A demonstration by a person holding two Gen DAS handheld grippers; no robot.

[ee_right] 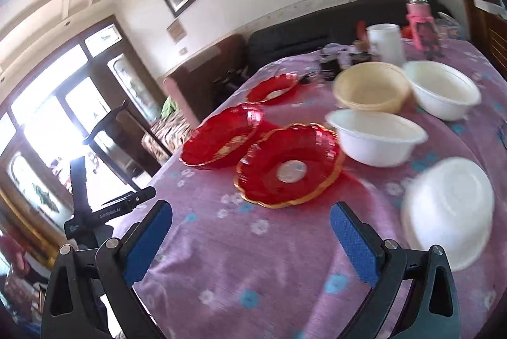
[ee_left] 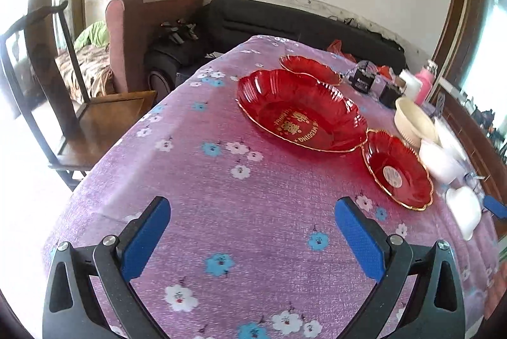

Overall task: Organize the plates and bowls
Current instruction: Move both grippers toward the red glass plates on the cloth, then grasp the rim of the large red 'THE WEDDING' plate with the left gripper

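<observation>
One upturned white bowl blurred; both grippers gape empty.

Counter under purple floral cloth, large red plate centre, small red plates at four and twelve o'clock, cream bowl and white bowls at three o'clock.

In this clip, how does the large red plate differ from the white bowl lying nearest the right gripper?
The large red plate is translucent red with a scalloped, gold-trimmed rim; the nearest white bowl is plain opaque white with a smooth round rim. The red plate is wide and shallow, while the white bowl is deeper and narrower. The red plate sits upright, while the white bowl is tipped over, bottom facing the camera. Both rest on the purple floral tablecloth, ungripped.
</observation>
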